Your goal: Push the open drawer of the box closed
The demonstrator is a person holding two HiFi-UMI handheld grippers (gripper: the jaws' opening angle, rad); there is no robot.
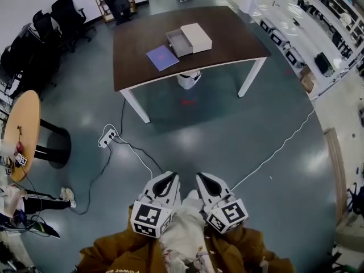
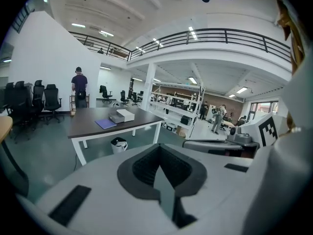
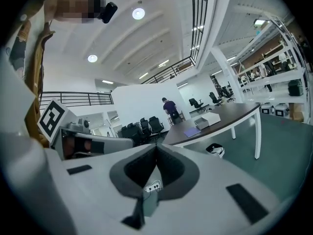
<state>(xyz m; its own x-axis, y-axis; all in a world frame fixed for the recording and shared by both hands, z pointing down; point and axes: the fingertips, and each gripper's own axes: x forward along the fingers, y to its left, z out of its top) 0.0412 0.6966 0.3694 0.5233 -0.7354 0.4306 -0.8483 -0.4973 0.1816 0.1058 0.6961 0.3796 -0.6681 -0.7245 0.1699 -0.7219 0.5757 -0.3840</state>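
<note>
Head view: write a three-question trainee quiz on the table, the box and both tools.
1. True or false: the drawer of the box is pushed fully shut.
2. What lies on the table next to the drawer? A: a purple folder. B: a mug. C: a laptop.
3. Fill in: the left tool and the right tool are far from the table, and both are ___, with nothing held.

Key: 1 false, the drawer stands pulled out. 2 A. 3 shut.
</note>
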